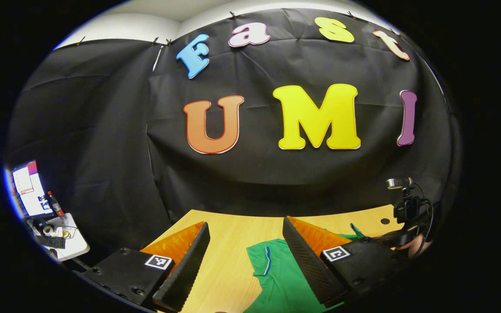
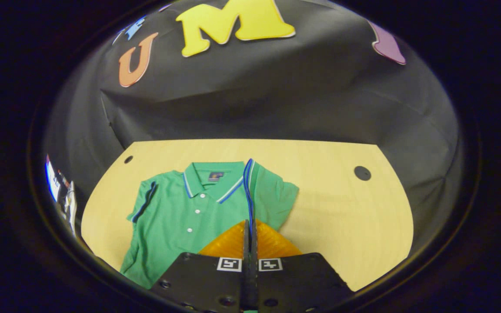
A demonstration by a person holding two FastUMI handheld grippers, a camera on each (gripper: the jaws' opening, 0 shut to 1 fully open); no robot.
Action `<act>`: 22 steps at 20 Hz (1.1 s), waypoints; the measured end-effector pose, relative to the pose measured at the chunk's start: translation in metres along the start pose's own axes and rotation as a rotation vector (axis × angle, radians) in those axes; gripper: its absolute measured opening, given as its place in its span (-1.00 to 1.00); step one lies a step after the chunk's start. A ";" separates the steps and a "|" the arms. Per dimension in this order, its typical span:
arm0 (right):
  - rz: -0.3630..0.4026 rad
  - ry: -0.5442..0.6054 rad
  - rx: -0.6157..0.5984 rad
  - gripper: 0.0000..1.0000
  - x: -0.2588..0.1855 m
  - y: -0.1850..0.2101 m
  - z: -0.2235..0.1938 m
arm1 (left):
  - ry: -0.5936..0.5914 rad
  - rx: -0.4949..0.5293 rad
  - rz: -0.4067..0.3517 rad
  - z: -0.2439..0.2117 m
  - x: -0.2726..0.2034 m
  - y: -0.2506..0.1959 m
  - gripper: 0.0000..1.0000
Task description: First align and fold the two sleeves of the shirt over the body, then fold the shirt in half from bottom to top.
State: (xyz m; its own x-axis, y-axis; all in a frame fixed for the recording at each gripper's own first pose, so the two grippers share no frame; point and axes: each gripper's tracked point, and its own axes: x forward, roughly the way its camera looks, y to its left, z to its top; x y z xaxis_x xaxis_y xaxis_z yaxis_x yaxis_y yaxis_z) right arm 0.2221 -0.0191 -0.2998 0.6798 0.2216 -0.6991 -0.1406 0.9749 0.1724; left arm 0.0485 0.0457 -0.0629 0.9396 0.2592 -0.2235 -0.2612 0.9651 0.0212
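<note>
Right tongs (image 2: 249, 230) closed, pinching shirt (image 2: 176, 213) sleeve (image 2: 250, 191) folded over the body near tabletop (image 2: 342, 208) centre; left tongs (image 1: 246, 243) wide open, empty.

Both views over one table (image 2: 342, 217)

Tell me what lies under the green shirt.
The green shirt lies flat on the wooden table, bare around it. Anything beneath the cloth is covered. The right gripper pinches its sleeve edge.

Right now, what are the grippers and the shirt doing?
Left gripper open above table. Right gripper shut on sleeve, folding it over green polo shirt. Nothing blocking.
</note>
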 end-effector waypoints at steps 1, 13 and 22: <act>0.005 0.007 -0.004 -1.00 0.005 0.014 0.000 | -0.002 -0.006 0.010 0.000 -0.003 0.007 1.00; 0.049 -0.220 -0.060 0.89 -0.065 0.081 0.038 | 0.031 -0.023 0.015 -0.018 -0.015 0.058 1.00; -0.037 -0.375 -0.143 0.91 -0.210 0.048 0.029 | 0.266 -0.051 -0.236 -0.099 0.060 -0.015 1.00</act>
State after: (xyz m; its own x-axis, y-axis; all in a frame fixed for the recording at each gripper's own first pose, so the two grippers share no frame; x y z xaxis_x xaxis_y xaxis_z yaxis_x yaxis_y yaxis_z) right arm 0.0935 -0.0190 -0.1251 0.8980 0.1898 -0.3969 -0.1919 0.9808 0.0347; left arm 0.0866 0.0430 -0.1735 0.8869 0.0036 -0.4620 -0.0606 0.9922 -0.1087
